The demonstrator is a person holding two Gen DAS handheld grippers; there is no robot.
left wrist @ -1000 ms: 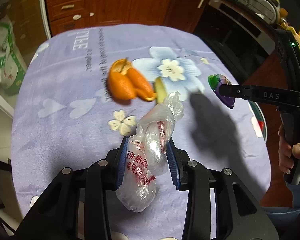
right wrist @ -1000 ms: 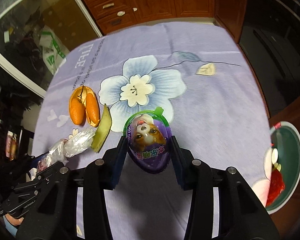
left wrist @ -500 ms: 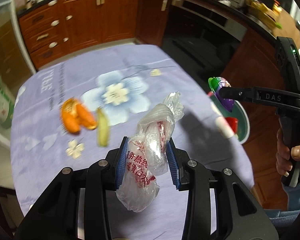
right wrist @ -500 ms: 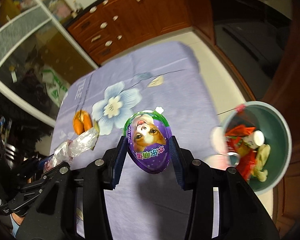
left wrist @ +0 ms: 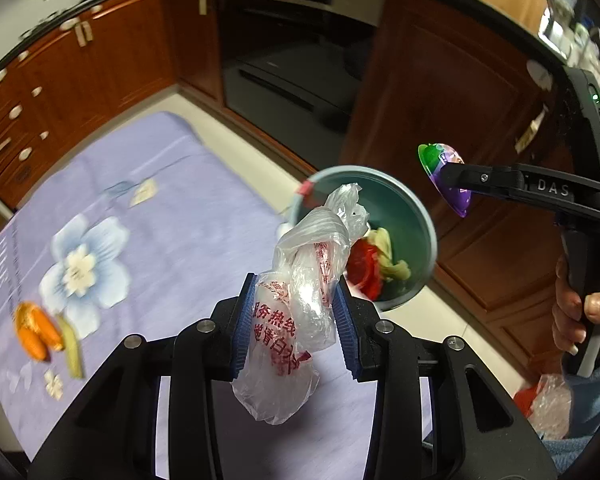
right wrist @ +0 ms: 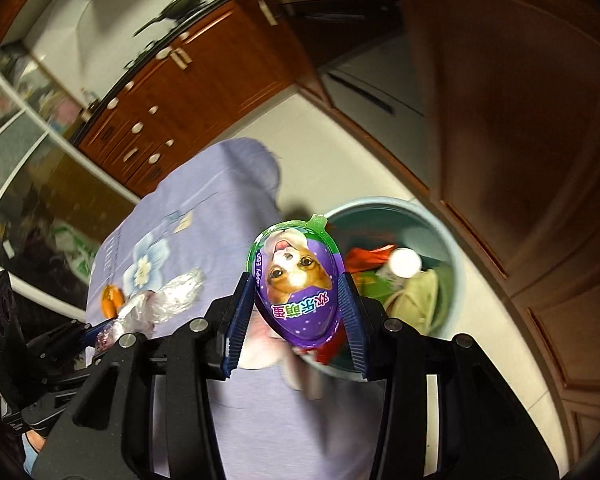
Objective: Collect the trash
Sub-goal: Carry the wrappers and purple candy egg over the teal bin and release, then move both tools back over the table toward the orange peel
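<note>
Left wrist view: a crumpled clear plastic bag with red print is pinched between the blue pads of the left gripper, its knotted top reaching in front of the teal trash bin that stands on the floor beside the table. The bin already holds red and pale green scraps. In the right wrist view, the right gripper clamps a purple egg-shaped wrapper with a dog's face and a green rim, hanging near the bin's edge. On the lilac flowered tablecloth, well apart from both grippers, lie orange peel and a pale green rind strip. A hand grips the right tool's handle.
</note>
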